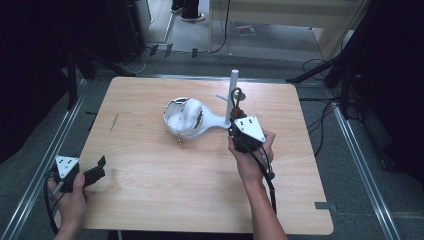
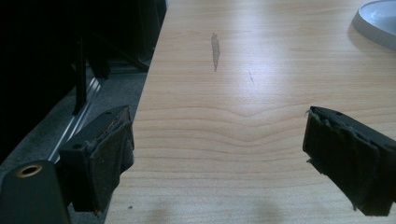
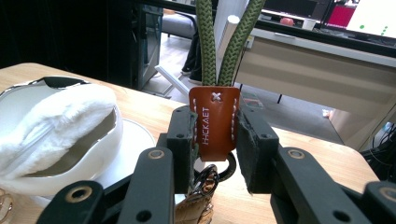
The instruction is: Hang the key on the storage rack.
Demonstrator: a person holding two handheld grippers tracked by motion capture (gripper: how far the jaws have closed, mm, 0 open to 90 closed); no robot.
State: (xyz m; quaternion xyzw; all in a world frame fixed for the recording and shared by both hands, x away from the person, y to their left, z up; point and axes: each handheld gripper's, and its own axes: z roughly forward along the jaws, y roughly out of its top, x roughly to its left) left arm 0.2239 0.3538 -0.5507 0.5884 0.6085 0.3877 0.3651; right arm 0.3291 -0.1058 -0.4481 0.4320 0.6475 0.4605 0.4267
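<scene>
Right gripper view: the right gripper [image 3: 215,140] is clamped on a brown leather tag [image 3: 213,123], one black pad pressing each of its side edges, with a green braided cord loop [image 3: 228,42] rising from the tag's top and a dark metal ring [image 3: 223,171] hanging below it, just right of a white dish [image 3: 122,154] that holds a fluffy white puff [image 3: 51,123]. The tag bears stamped letters that seem to read "HICKAET", legible here but not in the high view, which instead shows a white post [image 1: 233,95] standing just behind the tag beside the dish. The left gripper view shows the left gripper [image 2: 219,158] with jaws wide apart and nothing between them, over bare wooden table [image 2: 243,93] well away from the dish.
</scene>
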